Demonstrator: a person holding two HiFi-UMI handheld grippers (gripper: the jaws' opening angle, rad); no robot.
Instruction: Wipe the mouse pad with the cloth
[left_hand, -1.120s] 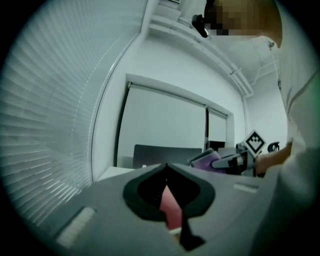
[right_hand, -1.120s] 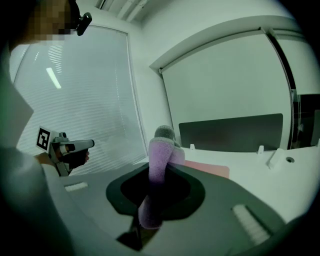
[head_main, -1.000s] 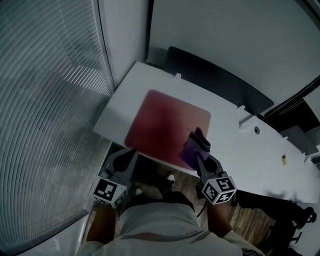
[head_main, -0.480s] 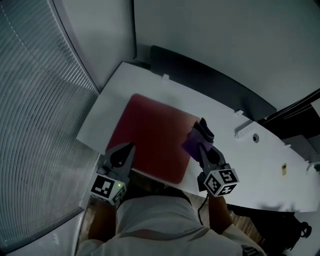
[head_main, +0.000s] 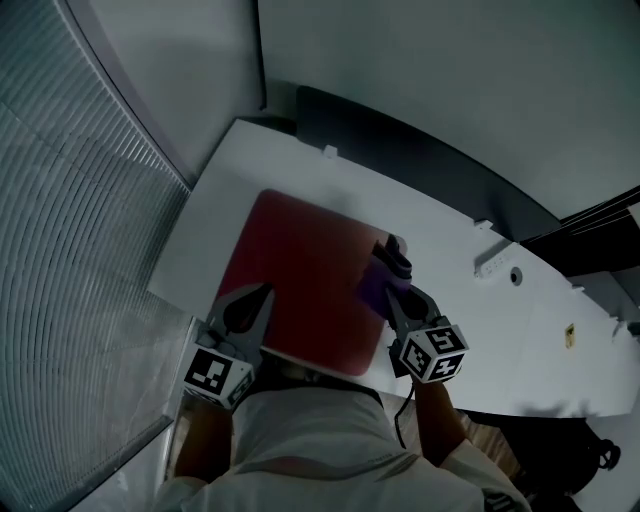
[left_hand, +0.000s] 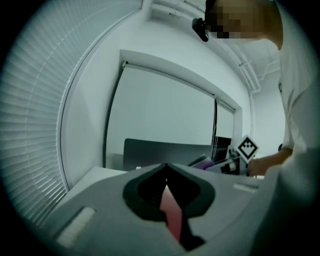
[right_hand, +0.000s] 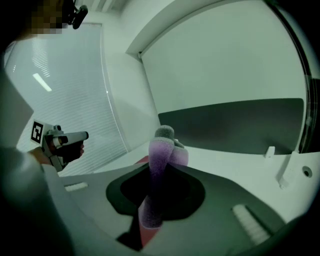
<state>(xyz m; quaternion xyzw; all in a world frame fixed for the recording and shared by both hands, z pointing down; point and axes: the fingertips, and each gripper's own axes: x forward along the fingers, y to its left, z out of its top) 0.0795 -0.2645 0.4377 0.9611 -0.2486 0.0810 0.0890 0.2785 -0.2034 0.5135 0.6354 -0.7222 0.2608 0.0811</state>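
Head view: I'm seemingly starting the wipe, right tool (head_main: 396, 302) clamping the cloth (head_main: 380, 283), left tool (head_main: 262, 293) closed, empty. Next, pressing across the mouse pad (head_main: 300, 268)

Bare white desk (head_main: 500, 325) right of the mouse pad (head_main: 300, 270); dark panel (head_main: 420, 150) along the far edge

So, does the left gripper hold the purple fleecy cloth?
No, the right gripper clamps the purple fleecy cloth; the left gripper is empty.
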